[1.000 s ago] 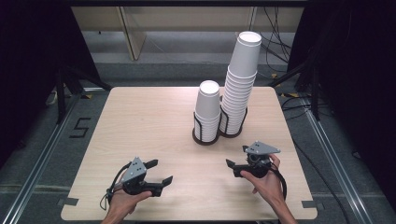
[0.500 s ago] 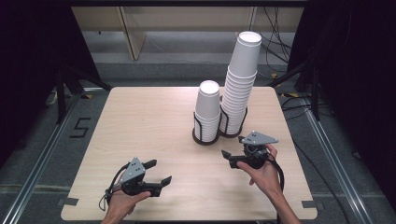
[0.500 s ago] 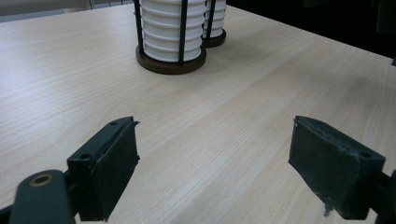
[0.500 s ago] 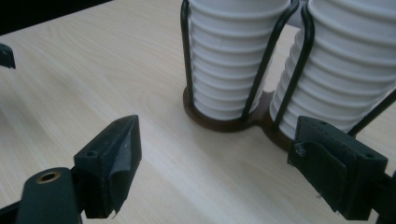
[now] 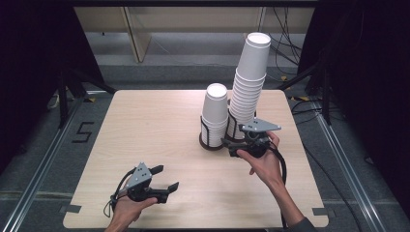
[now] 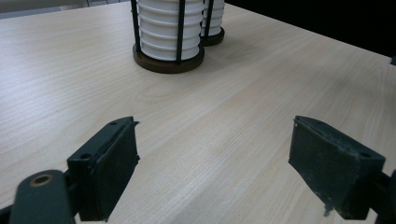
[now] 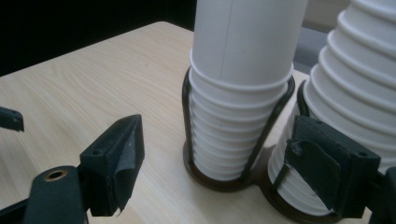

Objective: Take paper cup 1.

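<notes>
While the left gripper (image 5: pixel 164 179) is resting unclenched and empty on the near edge of the pale wooden tabletop (image 5: pixel 145 125), the right gripper (image 5: pixel 231 145) is hovering with jaws spread, grasping nothing, beside the short stack of white paper cups (image 5: pixel 214 113) in its black wire holder (image 7: pixel 219 177). Just behind is leaning the tall stack of white paper cups (image 5: pixel 249 82). Likely risk: the right jaw, lying close against the tall stack's base, is threatening to nudge it and topple the leaning column.
</notes>
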A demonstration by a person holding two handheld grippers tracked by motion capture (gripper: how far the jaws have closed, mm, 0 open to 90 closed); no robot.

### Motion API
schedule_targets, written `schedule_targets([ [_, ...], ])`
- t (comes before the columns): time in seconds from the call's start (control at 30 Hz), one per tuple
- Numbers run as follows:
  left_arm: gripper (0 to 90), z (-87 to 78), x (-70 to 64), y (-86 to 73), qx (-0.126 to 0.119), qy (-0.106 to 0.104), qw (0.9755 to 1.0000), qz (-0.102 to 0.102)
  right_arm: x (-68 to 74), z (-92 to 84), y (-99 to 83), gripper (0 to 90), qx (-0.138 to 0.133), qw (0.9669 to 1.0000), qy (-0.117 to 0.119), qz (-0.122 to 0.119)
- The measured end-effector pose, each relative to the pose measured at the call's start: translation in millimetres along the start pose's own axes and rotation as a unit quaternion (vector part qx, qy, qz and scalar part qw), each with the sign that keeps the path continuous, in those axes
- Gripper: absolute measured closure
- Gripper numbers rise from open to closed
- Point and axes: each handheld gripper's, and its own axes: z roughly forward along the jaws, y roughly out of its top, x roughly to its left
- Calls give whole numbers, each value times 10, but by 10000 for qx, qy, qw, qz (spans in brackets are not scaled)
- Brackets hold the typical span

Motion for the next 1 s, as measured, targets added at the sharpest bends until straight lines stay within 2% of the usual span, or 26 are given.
schedule_targets([
  [0.07,148,0,-2,4,29,12,10000,0,16,27,49,196,0,10000,-24,75],
  [0.13,148,7,0,2,4,-7,10000,-8,0,58,107,196,-5,10000,-26,0],
  [0.3,148,6,-2,0,17,-25,10000,3,5,100,195,199,-95,9999,-40,98],
  [0.33,148,7,-3,1,22,-25,10000,8,-17,105,215,199,-125,9999,-49,-45],
  [0.43,148,9,-5,1,24,-27,10000,6,-6,112,263,199,-143,9998,-71,80],
  [0.47,148,9,-5,2,26,-27,10000,6,-16,117,283,199,-156,9999,-46,13],
  [0.6,148,9,-5,1,29,-13,10000,-2,-20,138,351,197,-247,9996,-100,50],
  [0.7,148,5,-8,2,67,21,10000,-3,-30,156,409,192,-279,9995,-121,-23],
  [0.97,148,7,-10,2,67,12,10000,-20,-20,241,590,168,-330,9985,-437,-1],
  [1.0,148,10,-11,1,66,5,10000,-19,-16,260,613,164,-354,9981,-507,-57],
])
